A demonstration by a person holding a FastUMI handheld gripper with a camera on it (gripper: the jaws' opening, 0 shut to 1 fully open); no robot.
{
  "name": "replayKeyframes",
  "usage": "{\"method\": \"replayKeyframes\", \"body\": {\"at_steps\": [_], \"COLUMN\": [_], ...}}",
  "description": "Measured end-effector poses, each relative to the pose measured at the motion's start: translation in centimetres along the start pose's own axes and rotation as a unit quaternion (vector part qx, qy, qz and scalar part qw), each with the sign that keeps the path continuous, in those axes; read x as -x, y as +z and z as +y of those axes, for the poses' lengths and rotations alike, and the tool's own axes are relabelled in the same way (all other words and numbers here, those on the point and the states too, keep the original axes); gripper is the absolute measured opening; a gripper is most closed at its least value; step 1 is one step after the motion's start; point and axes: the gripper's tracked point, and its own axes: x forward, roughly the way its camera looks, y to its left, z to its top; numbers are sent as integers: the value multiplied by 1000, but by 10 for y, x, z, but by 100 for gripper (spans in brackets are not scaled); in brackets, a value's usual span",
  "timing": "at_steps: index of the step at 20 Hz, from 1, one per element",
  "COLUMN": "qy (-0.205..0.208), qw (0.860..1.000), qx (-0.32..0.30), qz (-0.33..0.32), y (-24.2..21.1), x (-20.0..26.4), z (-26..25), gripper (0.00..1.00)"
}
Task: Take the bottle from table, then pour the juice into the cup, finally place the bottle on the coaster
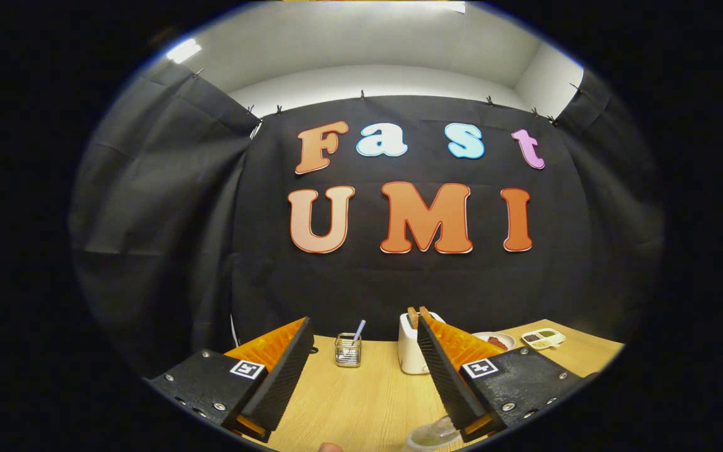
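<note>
Gripper view, pre-grasp. Gripper (pixel 361 326) held level above wooden table (pixel 361 402), fingers spread wide w/ nothing between. Clear cup (pixel 430 435) sat close under right finger (pixel 446 370), partly hidden, near table's front edge. Bottle & coaster not identifiable. Beyond fingertips, well apart: glass holder w/ striped straw (pixel 349 348), white toaster (pixel 413 342), plate of food (pixel 496 341), small tray (pixel 543 338). Judged: task not yet begun; gripper pointed over and past cup, so bottle prob. lay lower or off to one side.

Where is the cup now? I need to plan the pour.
In the gripper view the clear cup sits on the wooden table, low beside the open gripper's right finger.
</note>
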Motion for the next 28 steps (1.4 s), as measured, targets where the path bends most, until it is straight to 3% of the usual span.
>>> {"method": "replayKeyframes", "body": {"at_steps": [7, 28], "qy": [-79, -114], "qw": [995, 980], "qx": [46, 22], "qz": [49, 160], "y": [-46, -176], "x": [48, 61], "z": [-35, -72], "gripper": [98, 99]}}
